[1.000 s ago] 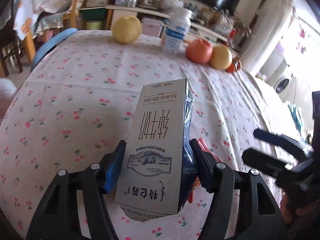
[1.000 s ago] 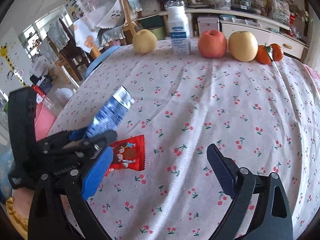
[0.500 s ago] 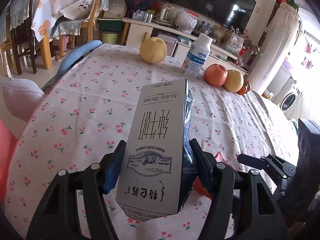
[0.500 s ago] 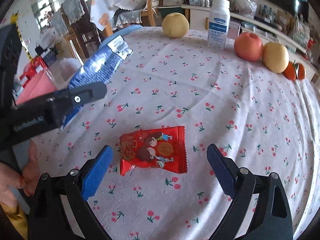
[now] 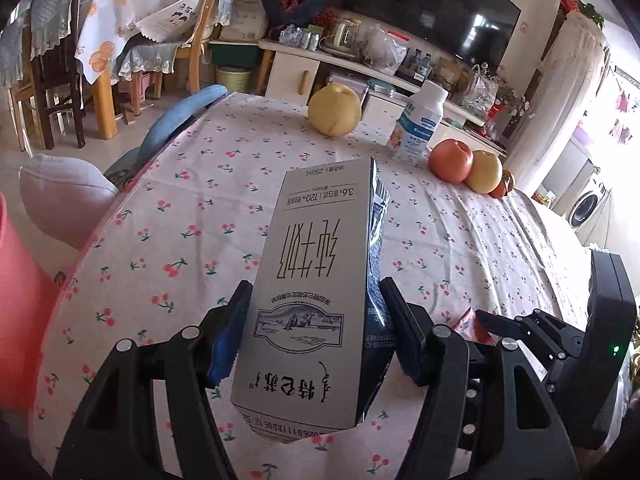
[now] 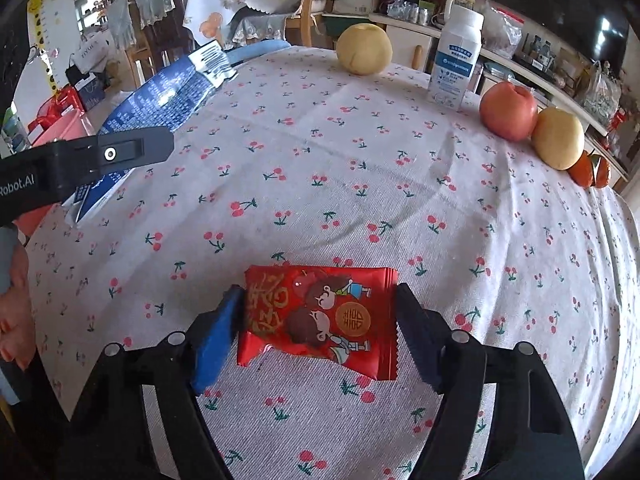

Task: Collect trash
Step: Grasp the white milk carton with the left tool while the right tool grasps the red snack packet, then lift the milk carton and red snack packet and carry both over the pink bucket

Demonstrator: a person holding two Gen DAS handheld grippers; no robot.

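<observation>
My left gripper (image 5: 314, 340) is shut on a grey and blue milk carton (image 5: 316, 280) and holds it above the table's left edge; the carton also shows in the right wrist view (image 6: 160, 100). My right gripper (image 6: 318, 336) is open, with its fingers on either side of a red snack wrapper (image 6: 320, 316) that lies flat on the cherry-print tablecloth (image 6: 360, 184). A corner of the wrapper (image 5: 472, 324) and the right gripper (image 5: 540, 332) show at the lower right of the left wrist view.
At the table's far side stand a yellow pear (image 6: 363, 54), a white bottle (image 6: 454, 64), a red apple (image 6: 508, 111), a second pear (image 6: 558, 138) and small oranges (image 6: 590, 170). A pink bin (image 5: 20, 320) sits left of the table. Chairs stand beyond.
The left gripper has drawn back and left with the carton toward the table's edge. The right gripper has moved forward, and its open fingers now flank the red wrapper.
</observation>
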